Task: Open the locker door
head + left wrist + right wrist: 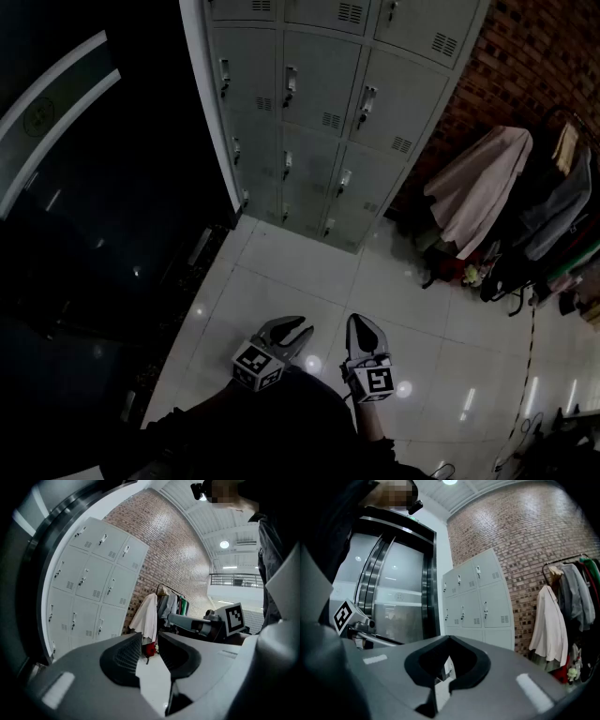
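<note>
The grey locker bank (319, 84) stands against the far wall, several paces ahead, with every door in view shut and a small handle on each. It also shows in the left gripper view as the lockers (89, 573) and in the right gripper view as the lockers (476, 602). My left gripper (292, 328) hangs low over the tiled floor with its jaws a little apart and nothing between them (150, 637). Beside it, my right gripper (362, 322) has its tips together and holds nothing (449, 638). Both are far from the lockers.
A clothes rack (487, 187) with a pale coat and darker garments stands right of the lockers by the brick wall (534, 56). A dark glass and metal doorway (94, 187) fills the left. White floor tiles (300, 272) lie between me and the lockers.
</note>
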Motion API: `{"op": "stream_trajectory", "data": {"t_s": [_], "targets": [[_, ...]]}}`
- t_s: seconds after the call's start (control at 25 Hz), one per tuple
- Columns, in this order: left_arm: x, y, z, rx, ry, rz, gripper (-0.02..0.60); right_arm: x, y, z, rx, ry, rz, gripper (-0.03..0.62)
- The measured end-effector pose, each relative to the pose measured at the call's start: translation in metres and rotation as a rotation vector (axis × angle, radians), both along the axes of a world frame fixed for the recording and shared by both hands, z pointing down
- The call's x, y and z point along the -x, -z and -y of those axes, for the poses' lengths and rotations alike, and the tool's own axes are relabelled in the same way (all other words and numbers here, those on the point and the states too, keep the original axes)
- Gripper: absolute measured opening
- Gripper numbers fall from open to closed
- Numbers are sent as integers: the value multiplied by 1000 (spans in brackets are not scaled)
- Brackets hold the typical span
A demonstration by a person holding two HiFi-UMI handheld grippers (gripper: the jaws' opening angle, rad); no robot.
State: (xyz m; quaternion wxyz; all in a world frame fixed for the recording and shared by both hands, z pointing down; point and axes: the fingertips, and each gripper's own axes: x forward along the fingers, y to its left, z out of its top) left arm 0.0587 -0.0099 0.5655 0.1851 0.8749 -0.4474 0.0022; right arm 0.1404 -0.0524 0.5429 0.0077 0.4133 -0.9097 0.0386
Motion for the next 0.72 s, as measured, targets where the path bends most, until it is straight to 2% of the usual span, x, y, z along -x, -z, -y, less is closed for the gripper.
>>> {"op": "stream_trajectory", "data": {"t_s": [0.24,0.36,0.44,0.56,0.72], "targets": [[65,7,35,8,14,14,129,45,29,70,-57,-33,6,2],[97,13,52,9,34,4,129,72,42,113,-64,-11,-29,2],[116,15,60,10,47,-6,129,92,44,139,-55,13,-57,2],[139,12,67,19,63,-21,129,109,38,179,-34,15,-76,41],[166,2,76,9,92,-42,129,132,34,241,12,16,-70,41]]}}
